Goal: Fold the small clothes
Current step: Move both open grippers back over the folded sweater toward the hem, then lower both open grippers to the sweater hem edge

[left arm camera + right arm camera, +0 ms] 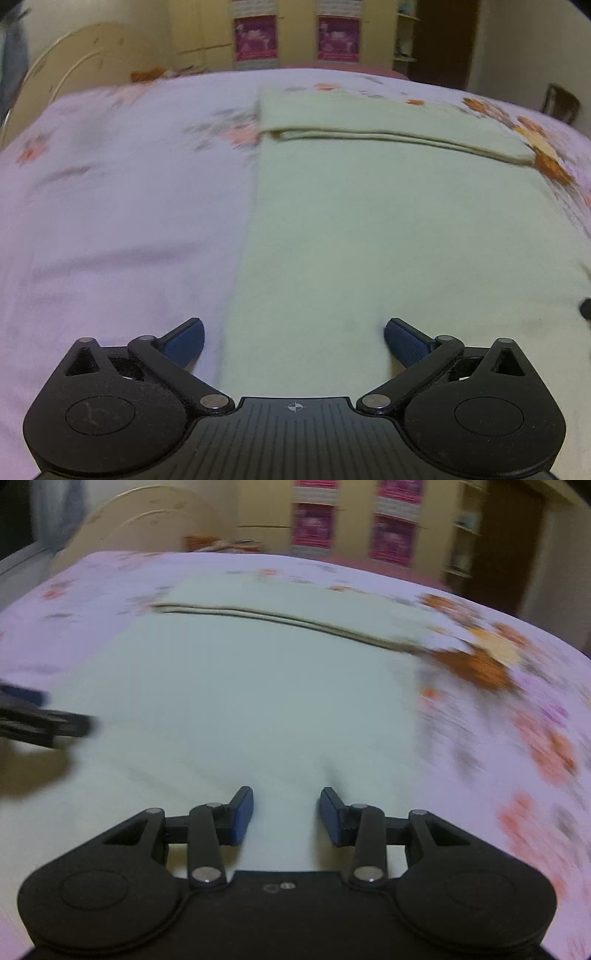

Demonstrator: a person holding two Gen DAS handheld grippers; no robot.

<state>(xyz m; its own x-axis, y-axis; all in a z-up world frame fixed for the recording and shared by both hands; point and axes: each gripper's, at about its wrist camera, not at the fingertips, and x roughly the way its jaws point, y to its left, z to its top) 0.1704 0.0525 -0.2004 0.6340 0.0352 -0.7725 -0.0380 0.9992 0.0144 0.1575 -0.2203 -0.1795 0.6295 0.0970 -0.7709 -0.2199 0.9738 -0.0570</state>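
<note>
A pale green cloth [388, 221] lies flat on the bed, its far part folded over so a hem line crosses it. My left gripper [293, 339] is wide open and low over the cloth's near left edge; one finger is over the sheet, the other over the cloth. In the right wrist view the same cloth [240, 686] fills the middle. My right gripper [286, 812] is open with a narrower gap, empty, over the cloth's near part. The left gripper [40, 720] shows at the left edge there.
The bed sheet [110, 203] is pale lilac with orange flower prints [476, 664] on the right. A cream headboard [74, 66] stands at the far left. Wardrobe doors with pink posters [258, 37] and a dark door [447, 40] are behind the bed.
</note>
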